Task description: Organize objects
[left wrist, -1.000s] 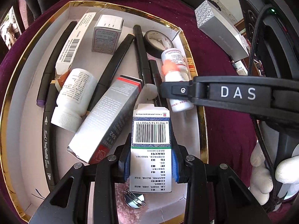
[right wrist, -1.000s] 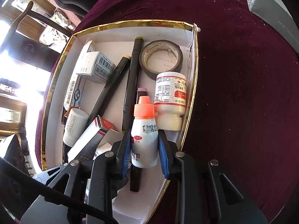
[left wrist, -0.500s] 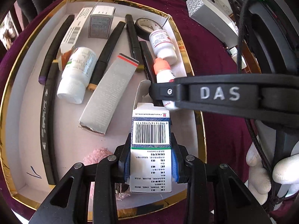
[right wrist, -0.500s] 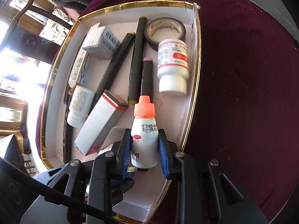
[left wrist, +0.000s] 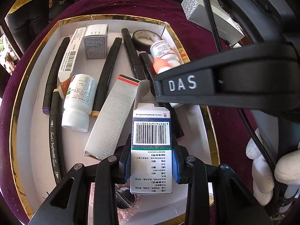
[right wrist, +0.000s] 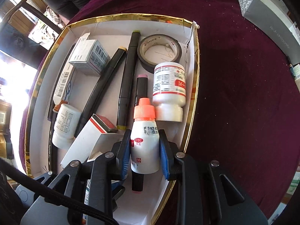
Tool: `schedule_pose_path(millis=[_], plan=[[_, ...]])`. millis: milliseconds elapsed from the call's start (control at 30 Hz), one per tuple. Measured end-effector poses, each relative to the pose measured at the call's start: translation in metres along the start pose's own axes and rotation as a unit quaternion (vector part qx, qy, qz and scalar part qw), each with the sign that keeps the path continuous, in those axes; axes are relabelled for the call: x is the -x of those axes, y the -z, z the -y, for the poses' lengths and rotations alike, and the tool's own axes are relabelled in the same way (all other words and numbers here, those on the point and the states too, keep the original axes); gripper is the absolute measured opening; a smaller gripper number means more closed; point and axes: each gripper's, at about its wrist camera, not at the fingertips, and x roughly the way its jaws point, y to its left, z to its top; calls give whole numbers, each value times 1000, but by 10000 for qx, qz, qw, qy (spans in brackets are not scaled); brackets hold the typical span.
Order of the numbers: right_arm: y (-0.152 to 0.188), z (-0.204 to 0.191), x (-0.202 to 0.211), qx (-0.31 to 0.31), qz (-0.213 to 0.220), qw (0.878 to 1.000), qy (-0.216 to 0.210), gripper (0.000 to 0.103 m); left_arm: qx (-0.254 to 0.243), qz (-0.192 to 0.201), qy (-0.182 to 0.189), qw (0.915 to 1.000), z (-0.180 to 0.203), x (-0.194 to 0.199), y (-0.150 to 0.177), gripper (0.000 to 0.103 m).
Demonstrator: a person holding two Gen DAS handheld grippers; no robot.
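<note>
A white carton with a barcode (left wrist: 151, 150) and a white dropper bottle with an orange cap (right wrist: 144, 136) are held above the gold-rimmed tray (right wrist: 195, 86), near its right edge.

Both grippers pointed steeply down: the left gripper (left wrist: 151, 153) clamped a box (left wrist: 151, 150), the right gripper (right wrist: 144, 148) a bottle (right wrist: 144, 142).

Maroon tablecloth (right wrist: 234, 75) (gold-rimmed tray (right wrist: 195, 86), grey box (right wrist: 266, 18))

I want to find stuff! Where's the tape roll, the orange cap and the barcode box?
Tape roll (right wrist: 142, 56), right wrist view, on its black outer band.
Orange cap (right wrist: 144, 109), right wrist view, cap's middle.
Barcode box (left wrist: 151, 133), left wrist view, on the barcode.
</note>
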Motion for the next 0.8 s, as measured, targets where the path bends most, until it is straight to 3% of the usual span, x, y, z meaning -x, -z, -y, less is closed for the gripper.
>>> schedule_pose_path(millis=[233,333,500,633,733,800], plan=[[0,16,20,-233,108,9989,-383,26,61,10,-100,9999,0,5,2,30],[4,25,37,-252,359,9979,-468,39,158,8,-222,9996,3,7,4,35],[15,50,62,-376,682,9949,-648,46,388,85,-428,9983,11,19,11,37],[28,71,70,-484,725,9936,-718,46,402,372,-547,9970,33,31,10,43],[35,83,72,-573,756,9928,-727,46,410,837,-576,9940,59,38,-6,46],[40,83,71,-605,800,9920,-765,46,395,1129,-674,9905,63,53,6,49]])
